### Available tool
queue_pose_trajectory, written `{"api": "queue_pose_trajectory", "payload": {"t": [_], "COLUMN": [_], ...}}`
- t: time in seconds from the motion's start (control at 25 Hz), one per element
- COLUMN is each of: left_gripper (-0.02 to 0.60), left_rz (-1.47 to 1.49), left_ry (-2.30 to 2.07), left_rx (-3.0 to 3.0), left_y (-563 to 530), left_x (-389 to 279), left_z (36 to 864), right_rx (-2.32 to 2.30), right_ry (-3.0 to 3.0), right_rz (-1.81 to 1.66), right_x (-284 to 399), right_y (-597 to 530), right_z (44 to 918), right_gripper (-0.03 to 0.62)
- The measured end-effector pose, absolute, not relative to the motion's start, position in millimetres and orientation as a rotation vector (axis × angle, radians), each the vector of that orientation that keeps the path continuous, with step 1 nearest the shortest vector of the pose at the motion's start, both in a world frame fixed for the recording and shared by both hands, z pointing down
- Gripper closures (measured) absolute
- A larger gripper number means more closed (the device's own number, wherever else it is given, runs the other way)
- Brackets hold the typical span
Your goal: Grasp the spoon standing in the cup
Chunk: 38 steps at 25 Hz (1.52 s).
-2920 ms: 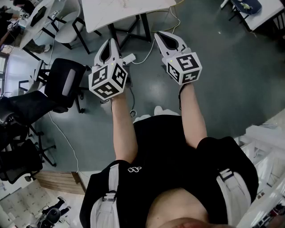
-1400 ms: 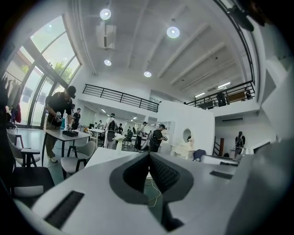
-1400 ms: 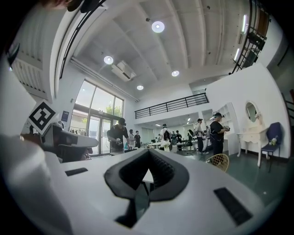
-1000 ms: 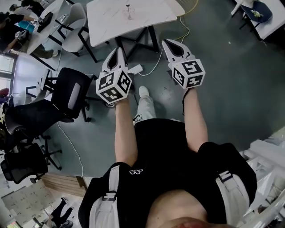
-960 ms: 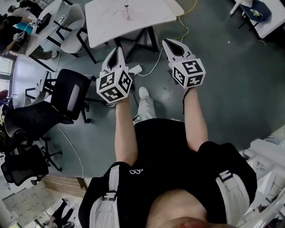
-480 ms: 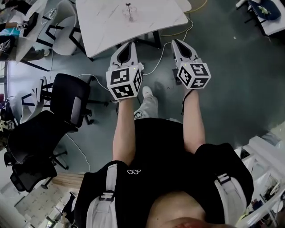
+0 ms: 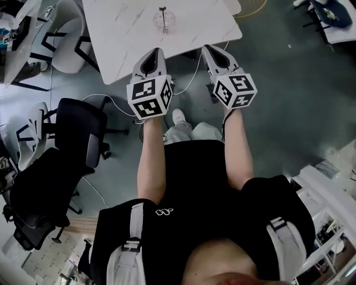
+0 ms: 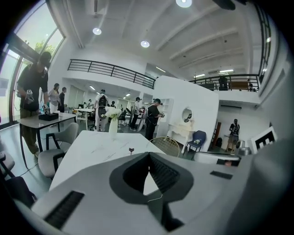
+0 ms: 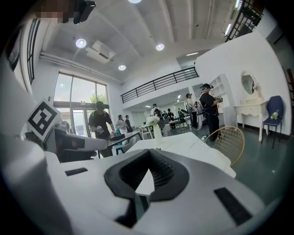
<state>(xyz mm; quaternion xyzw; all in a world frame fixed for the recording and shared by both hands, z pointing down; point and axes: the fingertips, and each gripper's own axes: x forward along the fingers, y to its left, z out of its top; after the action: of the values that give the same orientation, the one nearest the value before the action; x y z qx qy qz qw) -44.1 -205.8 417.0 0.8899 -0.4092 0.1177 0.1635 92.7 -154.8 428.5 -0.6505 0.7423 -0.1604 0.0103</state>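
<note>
A clear cup (image 7: 163, 23) with a dark-tipped spoon (image 7: 162, 11) standing in it sits on the white marble table (image 7: 122, 33), far side of centre. Both grippers hang side by side in the air at the table's near edge, well short of the cup. My left gripper (image 7: 155, 51) is shut and holds nothing. My right gripper (image 7: 208, 49) is shut as well, also with nothing in it. In the left gripper view the spoon's top (image 8: 131, 150) shows small just beyond the closed tips (image 8: 148, 154). The right gripper view shows its closed tips (image 9: 148, 150) over the table (image 9: 193, 144).
Black office chairs (image 7: 78, 125) stand on the floor to the left and a white chair (image 7: 61, 19) beside the table. A vase of white flowers (image 8: 112, 123) stands at the table's far end. A wicker chair (image 9: 227, 140) is to the right. Several people stand in the background.
The person has walked toward the table: table and cup have slid down and grown in the head view, and both grippers now reach its near edge. Both jaws stay shut.
</note>
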Motion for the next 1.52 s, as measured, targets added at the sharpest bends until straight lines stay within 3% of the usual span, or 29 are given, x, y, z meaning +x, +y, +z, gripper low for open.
{"api": "queue_pose_trajectory", "payload": {"t": [0.32,0.68,0.92,1.04,1.52], "left_gripper": [0.566,0.566,0.566,0.566,0.566], "left_rz": [0.284,0.178,0.265,0.307,0.419], "left_ry": [-1.181,-1.477,-1.535,-1.555,-1.548], "left_rx": [2.455,2.245,2.149,2.114,2.011], "left_y": [-251,-343,-358,-359,-352], "left_x": [-11,-11,-5,-11,-18], "left_z": [435,438,466,478,521], "right_rx": [-2.002,-1.659,-1.521,-1.451,-1.124], "right_ry": [2.412,2.711,2.77,2.8,3.095], "right_rz": [-0.526,-0.505,-0.59,-0.646,-0.725], "right_x": [126,132,127,119,79], "right_y": [-209,-337,-378,-394,-425], "right_z": [435,436,467,486,555], "right_gripper": [0.588,0.588,0.586,0.511,0.428]}}
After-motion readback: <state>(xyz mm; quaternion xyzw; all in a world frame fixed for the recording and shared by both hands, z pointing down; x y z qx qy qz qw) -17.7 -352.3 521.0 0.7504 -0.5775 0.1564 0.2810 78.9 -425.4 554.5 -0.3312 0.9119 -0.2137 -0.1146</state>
